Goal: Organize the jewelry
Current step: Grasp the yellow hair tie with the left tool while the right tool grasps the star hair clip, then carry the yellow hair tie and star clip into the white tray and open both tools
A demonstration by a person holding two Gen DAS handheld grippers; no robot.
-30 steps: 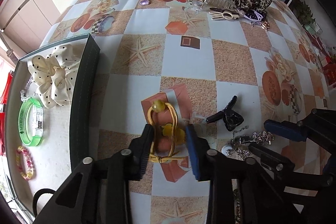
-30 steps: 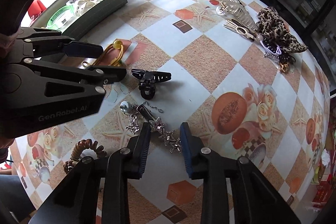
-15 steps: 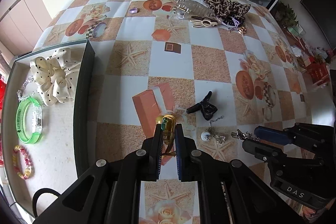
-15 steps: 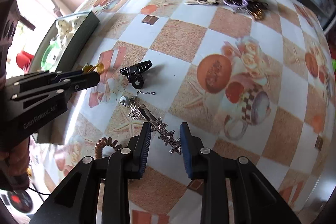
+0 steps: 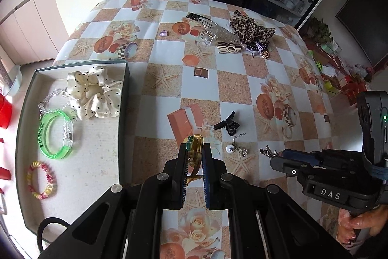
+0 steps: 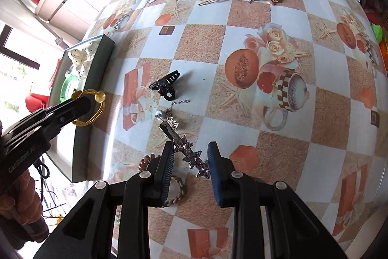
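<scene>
Hair tie (image 5: pixel 194 154), gold, is pinched in my closed left tool (image 5: pixel 194 168) above the counter (image 5: pixel 242 89), so I carry it level over the tray (image 5: pixel 122 113) wall, while my right tool (image 6: pixel 190 159) gapes around the star clip (image 6: pixel 191 157).

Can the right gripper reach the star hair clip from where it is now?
Probably yes: the right gripper is open, the star hair clip lies between its fingers, and nothing covers it.
</scene>
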